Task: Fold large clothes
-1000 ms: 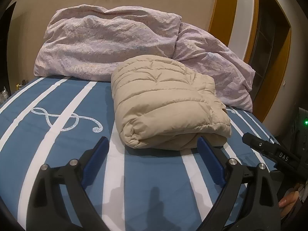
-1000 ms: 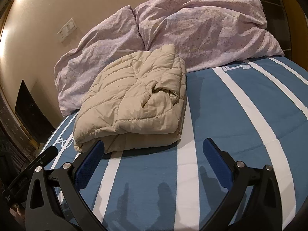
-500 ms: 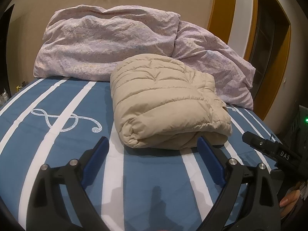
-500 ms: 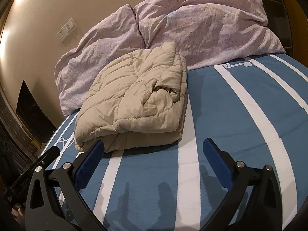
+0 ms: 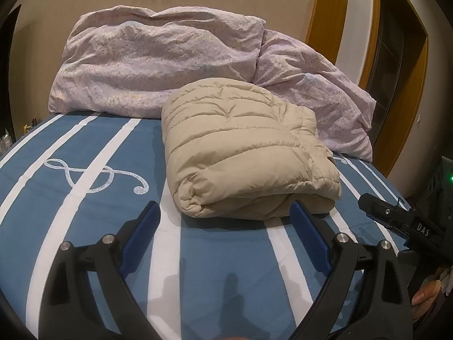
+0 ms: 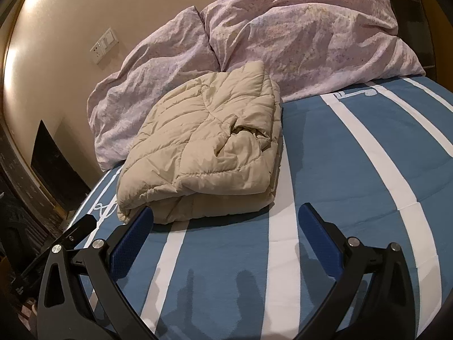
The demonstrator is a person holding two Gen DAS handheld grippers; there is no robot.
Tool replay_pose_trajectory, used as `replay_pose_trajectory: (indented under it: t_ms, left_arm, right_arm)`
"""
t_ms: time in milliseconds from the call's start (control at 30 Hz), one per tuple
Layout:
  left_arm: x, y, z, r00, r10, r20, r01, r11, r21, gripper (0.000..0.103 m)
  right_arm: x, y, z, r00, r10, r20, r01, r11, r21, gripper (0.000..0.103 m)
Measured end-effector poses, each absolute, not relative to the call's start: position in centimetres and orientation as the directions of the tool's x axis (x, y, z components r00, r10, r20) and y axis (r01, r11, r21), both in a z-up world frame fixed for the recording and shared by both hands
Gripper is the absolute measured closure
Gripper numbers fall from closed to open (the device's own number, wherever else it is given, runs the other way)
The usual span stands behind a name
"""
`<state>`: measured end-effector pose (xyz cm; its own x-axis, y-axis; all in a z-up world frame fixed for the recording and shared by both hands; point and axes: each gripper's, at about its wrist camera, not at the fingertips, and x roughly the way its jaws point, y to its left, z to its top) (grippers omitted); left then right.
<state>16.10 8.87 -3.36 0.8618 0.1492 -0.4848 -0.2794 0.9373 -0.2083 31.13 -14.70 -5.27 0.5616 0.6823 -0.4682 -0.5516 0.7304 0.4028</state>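
A beige quilted puffer jacket point(image 5: 246, 153) lies folded into a thick bundle on the blue bedsheet with white stripes point(image 5: 85, 198). From the right wrist view the jacket point(image 6: 203, 153) sits at centre left with a crumpled fold on top. My left gripper point(image 5: 225, 215) is open just in front of the bundle's near edge, holding nothing. My right gripper point(image 6: 226, 218) is also open and empty, its left finger close to the jacket's near corner. The right gripper's tip point(image 5: 396, 218) shows at the right edge of the left wrist view.
Crumpled pale pink bedding point(image 5: 158, 62) is piled against the wall behind the jacket, also seen as pink bedding point(image 6: 297, 39). A wooden door frame point(image 5: 407, 90) stands to the right. A hand point(image 5: 427, 294) holds the other gripper. Wall sockets point(image 6: 103, 45) sit above the bed.
Both cameras have shifted only slightly; the jacket stays folded in place and both grippers remain open and empty.
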Motion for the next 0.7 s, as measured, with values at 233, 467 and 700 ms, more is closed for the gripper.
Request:
replay_pose_trajectory:
  t_ms: [233, 467, 700]
  left_arm:
    - [16.04, 8.9, -3.35, 0.865, 0.157, -0.477, -0.281, 0.938, -0.201, 0.011]
    - [15.91, 8.77, -3.2, 0.865, 0.164, -0.474, -0.283, 0.94, -0.19, 0.011]
    - [15.96, 8.73, -3.12, 0.865, 0.165, -0.474, -0.282, 0.941, -0.186, 0.011]
  right_arm:
    - [30.75, -14.89, -4.96, 0.559, 0.705, -0.437, -0.574, 0.709, 0.409, 0.001]
    - [30.79, -15.02, -5.0, 0.558, 0.708, -0.434, -0.57, 0.706, 0.419, 0.001]
    - [30.81, -15.1, -5.07, 0.558, 0.708, -0.434, -0.569, 0.706, 0.421, 0.001]
